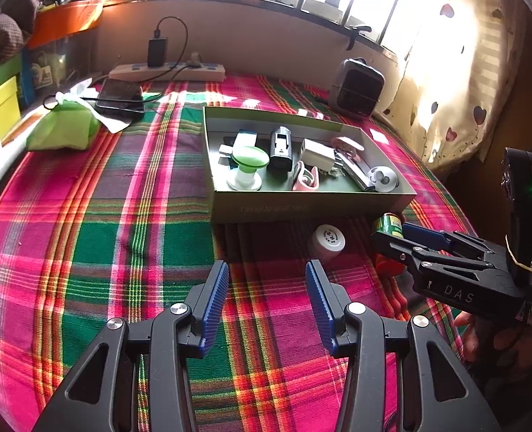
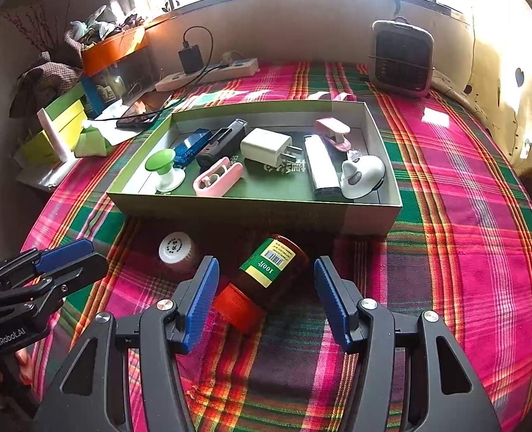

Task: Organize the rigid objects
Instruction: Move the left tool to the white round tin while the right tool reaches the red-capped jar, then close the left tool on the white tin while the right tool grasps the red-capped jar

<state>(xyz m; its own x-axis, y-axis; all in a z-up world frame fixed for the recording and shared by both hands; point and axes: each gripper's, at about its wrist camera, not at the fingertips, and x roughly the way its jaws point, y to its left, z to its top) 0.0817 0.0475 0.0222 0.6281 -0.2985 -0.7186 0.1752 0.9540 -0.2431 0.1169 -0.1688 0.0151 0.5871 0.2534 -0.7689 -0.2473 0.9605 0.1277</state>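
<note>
An amber pill bottle with a red cap and a green label lies on its side on the plaid cloth, between the open fingers of my right gripper; no pad touches it. It also shows in the left wrist view. A small white-capped jar lies to its left, seen also in the left wrist view. Behind them stands a shallow green box with several small items. My left gripper is open and empty above the cloth, left of the right gripper.
A small heater stands at the back right. A power strip with a charger lies along the back wall. A phone, a green pouch and stacked boxes crowd the left side. The curtain hangs at right.
</note>
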